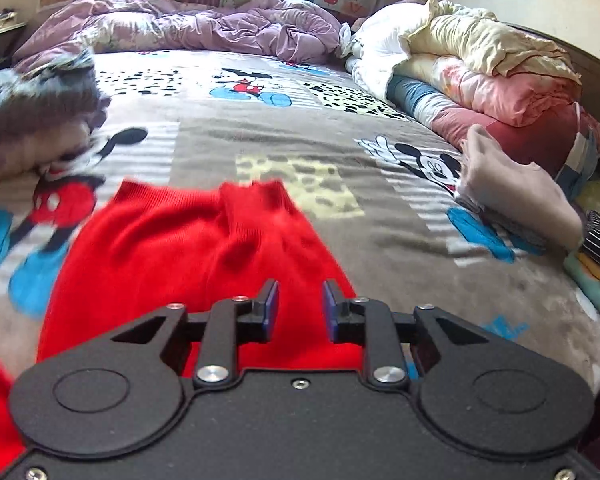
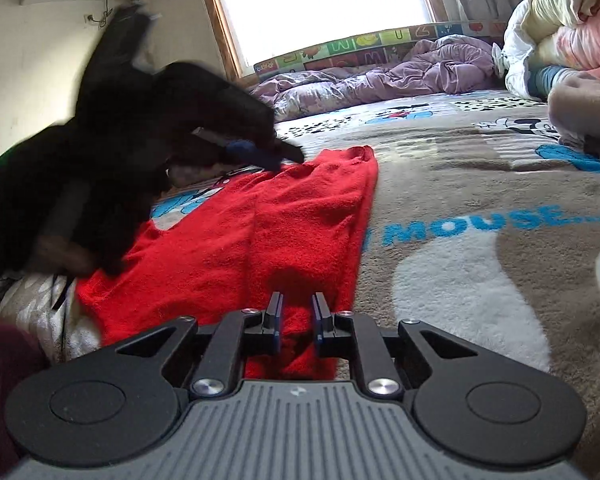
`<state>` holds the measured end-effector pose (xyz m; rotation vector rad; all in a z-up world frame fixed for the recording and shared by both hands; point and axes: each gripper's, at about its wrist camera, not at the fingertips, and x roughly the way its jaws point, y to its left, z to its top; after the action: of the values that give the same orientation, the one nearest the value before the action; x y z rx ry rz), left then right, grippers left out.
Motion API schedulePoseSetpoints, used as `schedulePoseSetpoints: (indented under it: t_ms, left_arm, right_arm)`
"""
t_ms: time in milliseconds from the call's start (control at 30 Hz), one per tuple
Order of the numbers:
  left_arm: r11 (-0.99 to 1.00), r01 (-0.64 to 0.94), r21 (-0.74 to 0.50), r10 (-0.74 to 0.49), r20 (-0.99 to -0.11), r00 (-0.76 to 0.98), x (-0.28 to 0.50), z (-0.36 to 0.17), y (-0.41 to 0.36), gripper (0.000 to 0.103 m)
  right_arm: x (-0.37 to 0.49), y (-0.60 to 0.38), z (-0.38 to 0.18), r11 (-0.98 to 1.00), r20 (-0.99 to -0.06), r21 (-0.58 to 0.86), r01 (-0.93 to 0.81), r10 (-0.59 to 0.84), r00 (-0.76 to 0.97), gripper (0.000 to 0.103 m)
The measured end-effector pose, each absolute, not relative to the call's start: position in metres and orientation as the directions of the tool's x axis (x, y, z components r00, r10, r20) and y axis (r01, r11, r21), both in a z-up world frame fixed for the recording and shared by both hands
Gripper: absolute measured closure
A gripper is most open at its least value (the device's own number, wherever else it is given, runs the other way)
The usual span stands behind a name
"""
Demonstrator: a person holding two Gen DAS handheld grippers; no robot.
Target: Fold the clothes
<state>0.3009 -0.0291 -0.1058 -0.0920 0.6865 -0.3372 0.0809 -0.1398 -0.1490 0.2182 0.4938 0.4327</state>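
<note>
Lying across the lower middle of both views, a red sweater [image 1: 188, 248] is spread on a cartoon-mouse blanket [image 1: 380, 208] that covers the bed. At the bottom centre of the left wrist view, the left gripper [image 1: 301, 300] sits above the sweater's near edge with its blue-padded fingers [image 1: 274, 304] a moderate gap apart and nothing between them. In the right wrist view the right gripper [image 2: 297, 316] is at the bottom centre, fingers set narrowly apart, red fabric showing in the gap; whether they pinch it I cannot tell. The other gripper shows blurred at the left, its tip near the sweater's far end. A beige garment [image 1: 512, 188] lies at the right, near rolled quilts [image 1: 480, 64].
</note>
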Motion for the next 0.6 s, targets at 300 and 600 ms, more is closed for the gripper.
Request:
schedulePoseSetpoints:
  t_ms: [300, 600]
  left_arm:
    - [0.951, 0.251, -0.182, -0.306, -0.688, 0.659, 0.375, -0.122, -0.056, 0.070]
    - [0.972, 0.211, -0.106, -0.222, -0.716, 0.662, 0.391, -0.134, -0.076, 0.102]
  right_arm:
    - [0.090, -0.141, -0.151, 0.876, -0.409, 0.333, -0.348, 0.467, 0.784, 0.086]
    - [0.094, -0.144, -0.152, 0.866, -0.410, 0.360, -0.348, 0.481, 0.775, 0.086]
